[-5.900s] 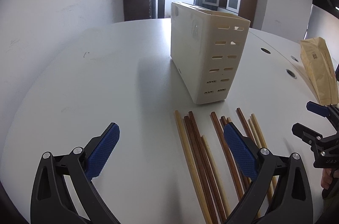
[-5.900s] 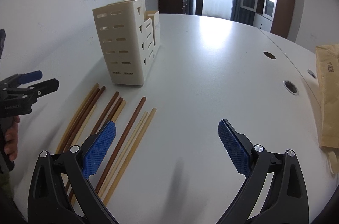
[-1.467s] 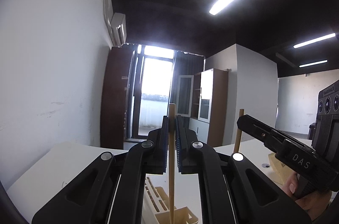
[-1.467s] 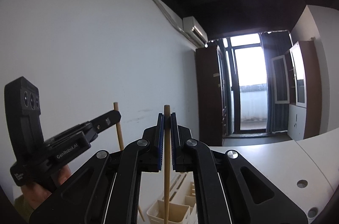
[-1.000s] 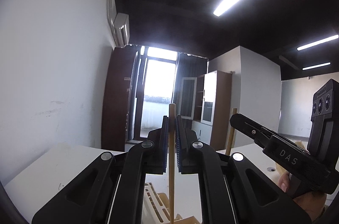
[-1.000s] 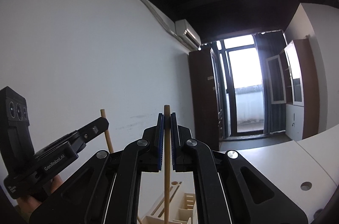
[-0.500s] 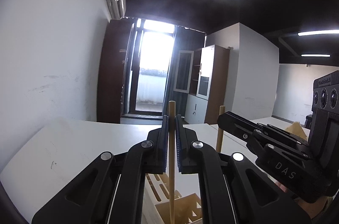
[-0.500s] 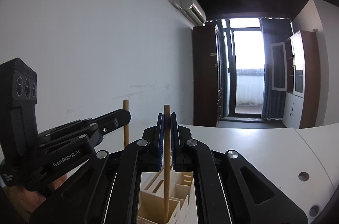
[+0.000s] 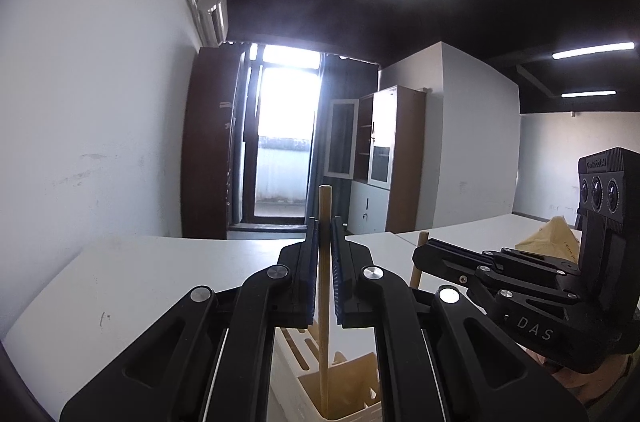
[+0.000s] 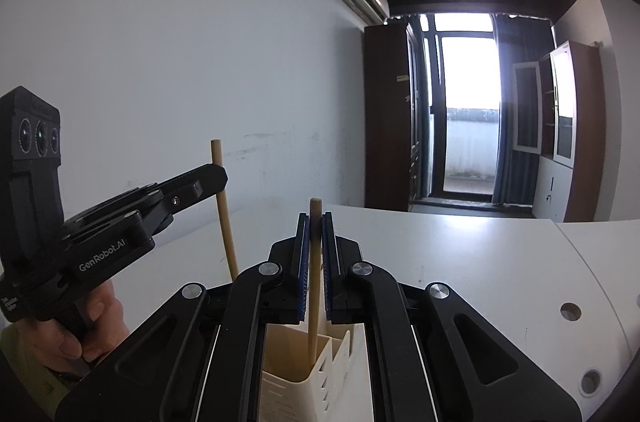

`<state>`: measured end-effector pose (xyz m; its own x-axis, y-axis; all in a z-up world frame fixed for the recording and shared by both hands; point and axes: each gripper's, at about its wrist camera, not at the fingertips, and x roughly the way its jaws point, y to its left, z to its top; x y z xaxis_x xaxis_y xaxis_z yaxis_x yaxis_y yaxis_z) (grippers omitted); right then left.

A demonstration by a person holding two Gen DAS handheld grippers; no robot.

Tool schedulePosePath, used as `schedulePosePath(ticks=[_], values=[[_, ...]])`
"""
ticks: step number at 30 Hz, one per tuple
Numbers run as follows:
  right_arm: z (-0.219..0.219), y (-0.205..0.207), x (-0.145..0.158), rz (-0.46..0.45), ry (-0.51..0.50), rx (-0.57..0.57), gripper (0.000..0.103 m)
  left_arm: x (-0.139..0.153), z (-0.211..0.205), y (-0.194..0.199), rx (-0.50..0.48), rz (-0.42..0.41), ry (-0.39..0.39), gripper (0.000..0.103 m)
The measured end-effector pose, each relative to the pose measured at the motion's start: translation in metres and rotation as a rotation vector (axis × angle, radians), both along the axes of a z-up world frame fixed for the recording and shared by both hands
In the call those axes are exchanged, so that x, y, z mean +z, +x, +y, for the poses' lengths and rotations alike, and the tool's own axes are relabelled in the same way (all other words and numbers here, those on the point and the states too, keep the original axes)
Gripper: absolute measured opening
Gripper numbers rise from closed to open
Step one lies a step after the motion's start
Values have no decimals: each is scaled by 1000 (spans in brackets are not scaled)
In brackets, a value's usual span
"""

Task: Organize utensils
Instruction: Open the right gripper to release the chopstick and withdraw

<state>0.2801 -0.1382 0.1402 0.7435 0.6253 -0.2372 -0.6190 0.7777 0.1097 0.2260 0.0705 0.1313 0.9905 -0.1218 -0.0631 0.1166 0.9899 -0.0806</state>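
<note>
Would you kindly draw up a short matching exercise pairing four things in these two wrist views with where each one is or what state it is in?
Things:
1. left gripper
2. cream utensil holder
3. air conditioner
4. brown paper bag

Places or states:
A. mounted high on the white wall
B. lying on the table at the far right
C. shut on an upright chopstick
D. standing on the table below the grippers, top open

Pairs: 1-C, 2-D, 3-A, 4-B

Black left gripper (image 9: 325,254) and right gripper (image 10: 315,242), blue ribbed pads, silver screws.
</note>
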Motion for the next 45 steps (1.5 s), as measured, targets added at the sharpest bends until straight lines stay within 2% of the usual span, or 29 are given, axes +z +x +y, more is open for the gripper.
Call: schedulePosePath(ticks=[9, 17, 19, 20, 21, 27, 36, 41, 45], values=[[9, -4, -12, 33, -58, 14, 7, -14, 1, 4, -23, 83, -16, 6], [6, -1, -18, 68, -48, -20, 7, -23, 0, 8, 9, 161, -15, 6], [3, -1, -20, 78, -39, -52, 10, -24, 0, 7, 8, 167, -18, 7], [1, 1, -19, 77, -32, -75, 20, -23, 2, 6, 4, 170, -25, 13], [-2, 1, -19, 77, -22, -82, 24, -22, 4, 5, 0, 168, -36, 20], [-15, -2, -20, 96, -2, -93, 26, -17, 8, -11, 8, 152, -66, 26], [-20, -14, -20, 107, -32, -103, 41, -10, 8, -41, 63, 165, -29, 40], [-20, -31, -22, 106, -73, -133, 48, -14, 7, -49, 94, 225, 1, 50], [-16, -44, -24, 105, -96, -145, 53, -26, 9, -52, 95, 276, -5, 51]])
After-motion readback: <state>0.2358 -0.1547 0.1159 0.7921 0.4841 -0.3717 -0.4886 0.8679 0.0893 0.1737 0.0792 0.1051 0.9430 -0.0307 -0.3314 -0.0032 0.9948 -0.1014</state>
